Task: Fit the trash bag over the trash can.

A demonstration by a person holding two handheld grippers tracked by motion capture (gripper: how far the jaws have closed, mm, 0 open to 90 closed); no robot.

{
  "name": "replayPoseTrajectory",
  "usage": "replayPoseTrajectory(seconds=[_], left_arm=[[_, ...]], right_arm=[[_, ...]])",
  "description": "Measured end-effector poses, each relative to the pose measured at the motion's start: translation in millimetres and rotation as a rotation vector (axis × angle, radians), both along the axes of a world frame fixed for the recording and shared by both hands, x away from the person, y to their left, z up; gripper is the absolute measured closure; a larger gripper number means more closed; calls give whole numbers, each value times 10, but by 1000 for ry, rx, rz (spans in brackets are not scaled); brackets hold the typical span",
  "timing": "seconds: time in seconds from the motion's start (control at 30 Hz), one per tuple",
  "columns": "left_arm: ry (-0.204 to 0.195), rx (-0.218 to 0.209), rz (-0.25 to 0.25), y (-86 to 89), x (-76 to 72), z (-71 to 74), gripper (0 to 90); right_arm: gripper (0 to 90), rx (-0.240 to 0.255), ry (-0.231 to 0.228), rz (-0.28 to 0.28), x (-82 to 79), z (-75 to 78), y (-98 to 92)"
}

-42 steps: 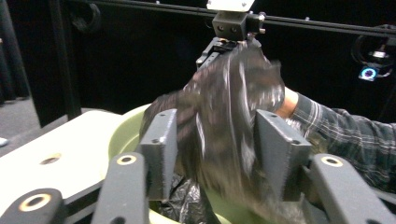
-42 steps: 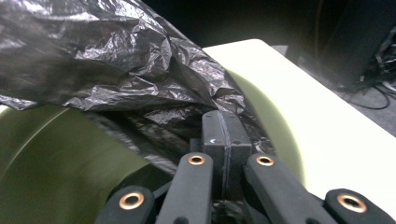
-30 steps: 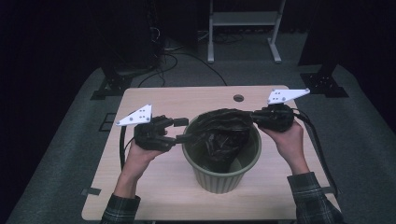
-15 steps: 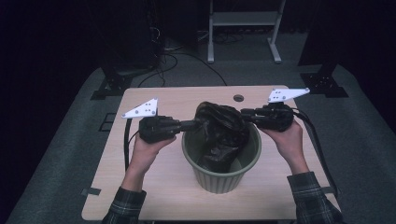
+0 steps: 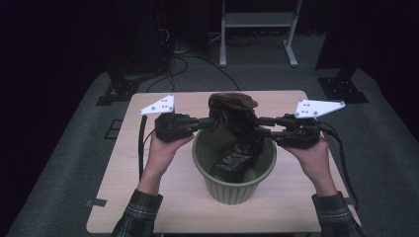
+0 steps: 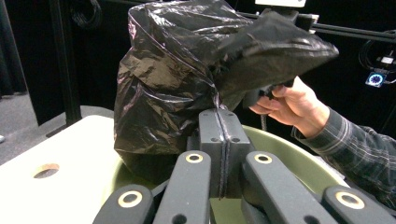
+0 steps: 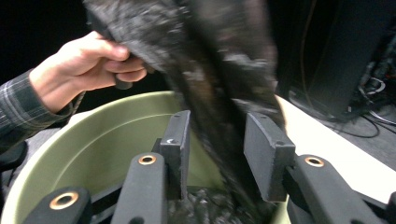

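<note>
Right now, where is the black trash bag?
In the high view, the black trash bag hangs mid-table, half pulled up out of the green bin, between the left tool and the right tool.

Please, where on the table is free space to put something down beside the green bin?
Free patches on the table: the near-left corner, the near-right edge, and the far strip behind the green bin, apart from a small hole. Crowded: above the bin, where both grippers meet the black bag.

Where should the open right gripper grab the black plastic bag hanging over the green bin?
Grip the black plastic bag on the bunched strip between the right gripper jaws, coming from the person's right side: it hangs slack above the round green plastic bin, thin enough to pinch.
</note>
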State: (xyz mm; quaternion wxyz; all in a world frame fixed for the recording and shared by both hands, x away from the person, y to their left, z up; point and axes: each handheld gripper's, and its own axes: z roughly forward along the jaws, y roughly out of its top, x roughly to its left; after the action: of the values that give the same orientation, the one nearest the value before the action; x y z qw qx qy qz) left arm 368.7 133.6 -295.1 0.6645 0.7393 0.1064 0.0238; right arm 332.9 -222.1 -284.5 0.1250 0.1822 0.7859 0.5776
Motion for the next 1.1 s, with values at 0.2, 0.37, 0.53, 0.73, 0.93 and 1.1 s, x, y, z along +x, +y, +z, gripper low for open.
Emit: replayPoseTrajectory(seconds=[0.2,0.37,0.53,0.73,0.93,1.1], left_arm=[[-7,4,-17,-26,-23,18,894],[1,8,12,143,-68,-25,894],[29,7,66,454,-96,-145,894],[58,12,123,785,-161,-279,894],[79,5,187,1022,-164,-367,894],[88,11,229,1183,-154,-416,894]], right_arm=[[753,-19,-8,43,38,10,254],[900,-67,23,30,87,-46,256],[900,-72,56,-5,90,-149,53],[900,-61,74,-55,84,-216,-194],[900,-52,79,-99,71,-265,-375],[900,-38,78,-129,45,-301,-501]])
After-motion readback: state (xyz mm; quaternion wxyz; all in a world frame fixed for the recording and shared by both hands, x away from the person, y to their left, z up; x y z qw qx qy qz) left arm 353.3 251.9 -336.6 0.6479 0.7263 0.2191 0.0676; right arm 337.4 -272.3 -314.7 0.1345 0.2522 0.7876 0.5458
